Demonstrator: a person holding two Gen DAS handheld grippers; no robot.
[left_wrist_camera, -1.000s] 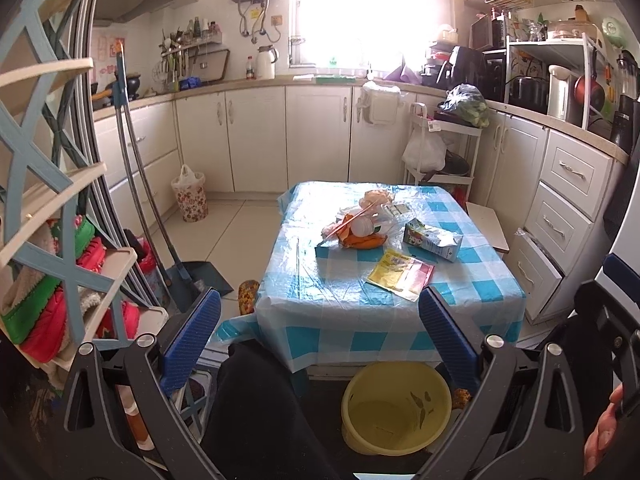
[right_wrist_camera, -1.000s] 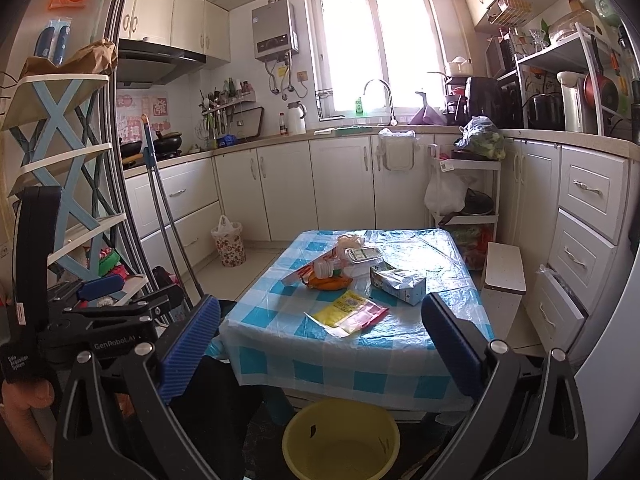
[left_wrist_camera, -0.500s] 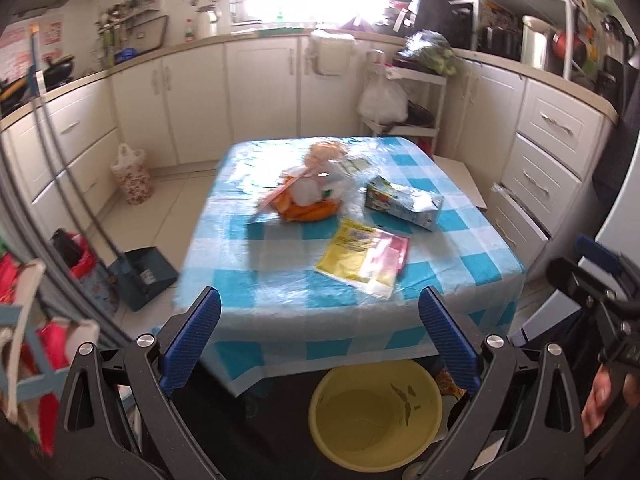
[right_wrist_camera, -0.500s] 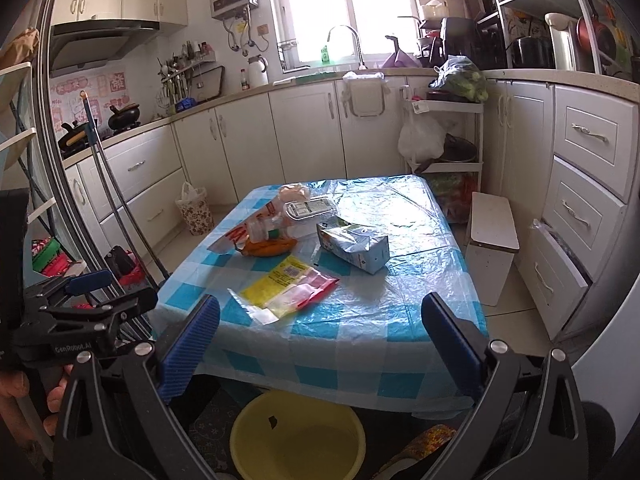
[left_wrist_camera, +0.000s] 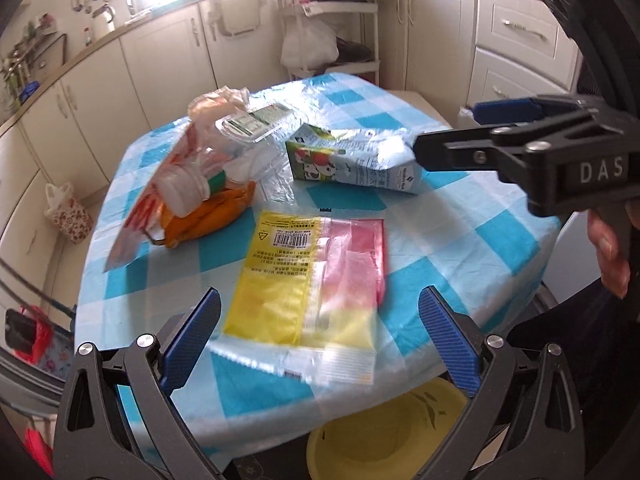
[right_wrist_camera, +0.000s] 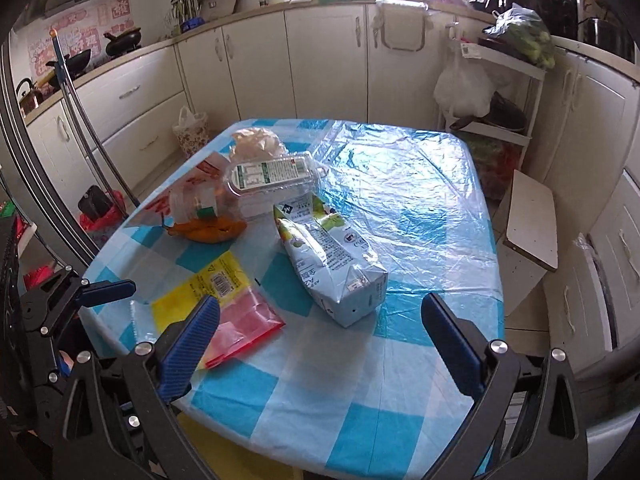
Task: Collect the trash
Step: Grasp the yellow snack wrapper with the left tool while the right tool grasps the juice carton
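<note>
One yellow-and-red wrapper [left_wrist_camera: 308, 292], one milk carton [left_wrist_camera: 354, 160] and one heap of plastic packaging [left_wrist_camera: 208, 176] lie on the checked worktop [right_wrist_camera: 400, 208]. Left gripper [left_wrist_camera: 320, 340] and right gripper [right_wrist_camera: 320, 340] hover above, fingers spread, empty. One yellow bucket [left_wrist_camera: 380, 444] sits below.

The table [right_wrist_camera: 400, 420] has a blue & white check cover under thin clear plastic, shiny & wrinkly at the top of the right wrist view. The milk carton [right_wrist_camera: 332, 256], mid frame, looks like smooth coated card, a bit glossy. The yellow & pink bag [left_wrist_camera: 308, 288], low center in the left wrist view, is slick plastic film. The clear box [right_wrist_camera: 268, 176] is hard see-through plastic. The bucket [left_wrist_camera: 380, 440] at bottom is prob. matt yellow plastic; it's blurry. Gripper pads [right_wrist_camera: 188, 344] are ribbed blue, maybe rubber.
</note>
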